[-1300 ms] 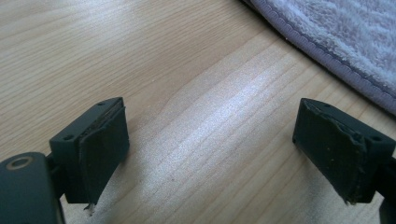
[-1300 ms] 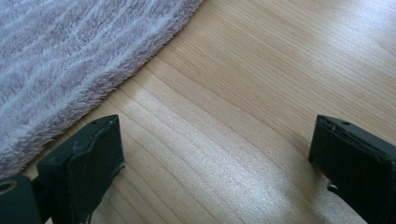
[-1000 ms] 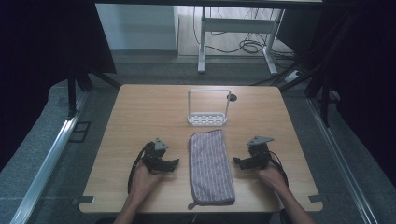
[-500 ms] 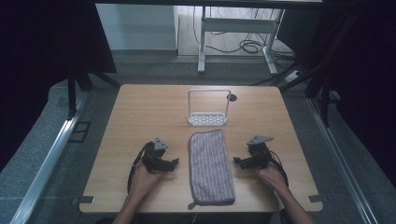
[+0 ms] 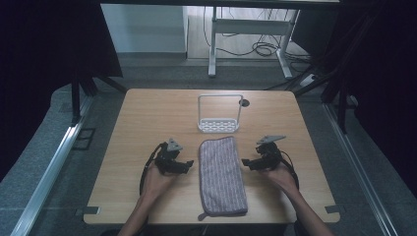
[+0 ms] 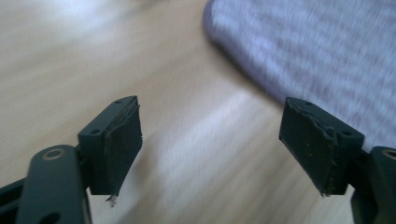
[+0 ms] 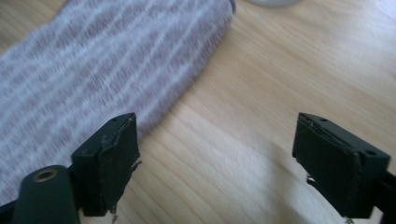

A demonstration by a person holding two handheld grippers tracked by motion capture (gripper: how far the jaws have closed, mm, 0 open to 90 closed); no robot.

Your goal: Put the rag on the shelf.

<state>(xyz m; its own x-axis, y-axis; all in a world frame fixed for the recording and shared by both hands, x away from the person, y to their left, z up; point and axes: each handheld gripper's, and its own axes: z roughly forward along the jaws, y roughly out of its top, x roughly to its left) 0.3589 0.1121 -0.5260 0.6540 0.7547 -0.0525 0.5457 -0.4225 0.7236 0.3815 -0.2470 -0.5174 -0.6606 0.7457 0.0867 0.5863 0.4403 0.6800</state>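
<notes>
Towel (image 5: 221,174): lying on the table (image 5: 147,113), long axis running near to far, between the grippers.
Left gripper (image 5: 186,166): jaws gaping wide, empty — towel's edge just right.
Right gripper (image 5: 246,163): likewise wide, facing left; both seeming equally near.

Two bare forearms, no sleeves showing, each hand gripping a black handheld tool: the left tool (image 5: 188,166) and the right tool (image 5: 244,162) both carry a grey three-cornered plate on top and trail a black looping cable. Seen close, each tool ends in two matte black block-shaped jaws with small screw holes, worn dark pads (image 6: 122,151) frayed at the edges, and a round brass-toned eyelet.
</notes>
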